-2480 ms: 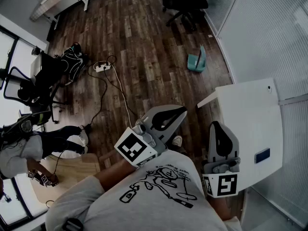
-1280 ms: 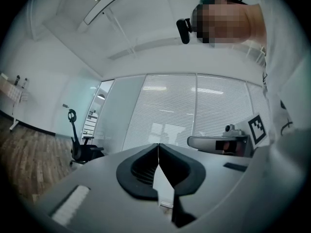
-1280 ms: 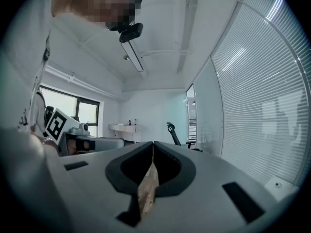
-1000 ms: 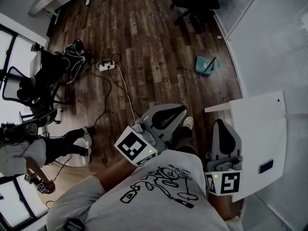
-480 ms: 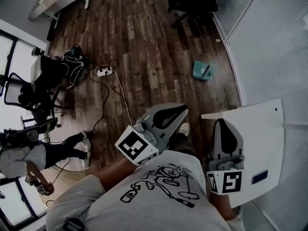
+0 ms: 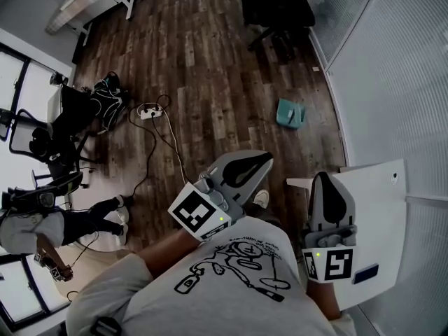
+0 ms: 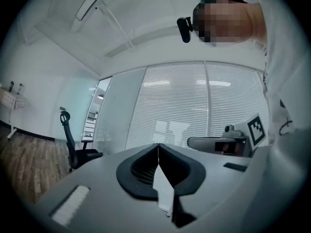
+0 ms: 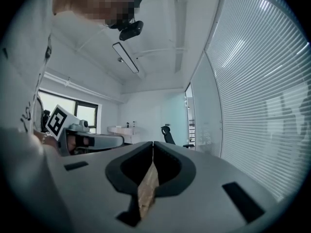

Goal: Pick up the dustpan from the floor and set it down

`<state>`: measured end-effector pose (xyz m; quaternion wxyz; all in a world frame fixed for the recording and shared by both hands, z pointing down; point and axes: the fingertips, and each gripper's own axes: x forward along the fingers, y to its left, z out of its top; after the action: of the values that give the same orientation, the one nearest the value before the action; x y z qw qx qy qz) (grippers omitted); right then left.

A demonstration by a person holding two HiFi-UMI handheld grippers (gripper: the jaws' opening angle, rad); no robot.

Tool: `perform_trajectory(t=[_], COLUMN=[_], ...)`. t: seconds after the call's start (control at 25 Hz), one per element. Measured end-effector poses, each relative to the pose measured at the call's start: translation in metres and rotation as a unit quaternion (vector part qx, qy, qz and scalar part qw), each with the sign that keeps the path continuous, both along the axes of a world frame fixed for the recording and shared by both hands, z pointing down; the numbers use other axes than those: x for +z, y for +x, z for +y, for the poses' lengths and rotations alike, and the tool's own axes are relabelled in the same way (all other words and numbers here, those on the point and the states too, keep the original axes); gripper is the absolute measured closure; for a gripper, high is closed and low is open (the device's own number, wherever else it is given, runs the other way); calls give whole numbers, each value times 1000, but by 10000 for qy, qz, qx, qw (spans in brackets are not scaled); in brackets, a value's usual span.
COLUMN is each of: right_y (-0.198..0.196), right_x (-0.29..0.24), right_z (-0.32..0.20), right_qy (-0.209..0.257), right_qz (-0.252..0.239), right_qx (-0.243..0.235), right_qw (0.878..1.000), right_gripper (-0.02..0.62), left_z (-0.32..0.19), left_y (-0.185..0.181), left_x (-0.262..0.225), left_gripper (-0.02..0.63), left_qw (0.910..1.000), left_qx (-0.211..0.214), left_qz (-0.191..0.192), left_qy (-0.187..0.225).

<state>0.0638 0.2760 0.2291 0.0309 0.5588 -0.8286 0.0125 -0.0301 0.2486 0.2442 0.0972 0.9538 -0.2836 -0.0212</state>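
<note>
Teal dustpan flat on wood floor, upper right of centre in head view, beside the blind wall, below a black office chair. Well apart from both grippers. Left gripper lower centre, right gripper lower right; each pair of jaws pressed together, gripping nothing. Dustpan's handle too small to make out. Shirt print unreadable.

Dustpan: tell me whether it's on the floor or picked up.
On the floor: the dustpan lies by the wall, nothing holding it.
</note>
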Motion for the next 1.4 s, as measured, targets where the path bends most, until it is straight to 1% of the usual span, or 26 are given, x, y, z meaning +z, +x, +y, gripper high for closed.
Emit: perform_trajectory(t=[0.32, 0.6, 0.84, 1.0, 1.24, 1.4], right_y=[48, 69, 63, 61, 48, 39], right_x=[8, 17, 26, 27, 27, 32], right_z=[-17, -29, -42, -56, -91, -126], right_qy=[0, -137, -164, -183, -184, -266], right_qz=[-63, -89, -106, -113, -40, -32], right_qx=[1, -45, -100, -51, -80, -70], right_qw=[10000, 9999, 9998, 9998, 9998, 9996], right_gripper=[589, 589, 589, 589, 589, 589], left_z=[-18, -29, -42, -56, -94, -129], left_y=[47, 64, 57, 58, 49, 40], left_x=[5, 9, 22, 23, 24, 27], left_gripper=[604, 604, 604, 604, 604, 604], left_qw=[10000, 9999, 9996, 9998, 9998, 9997], left_qx=[-28, -113, -229, -174, -154, -153], left_qz=[-33, -65, -68, -17, 57, 79], left_qy=[6, -61, -144, -125, -144, -180])
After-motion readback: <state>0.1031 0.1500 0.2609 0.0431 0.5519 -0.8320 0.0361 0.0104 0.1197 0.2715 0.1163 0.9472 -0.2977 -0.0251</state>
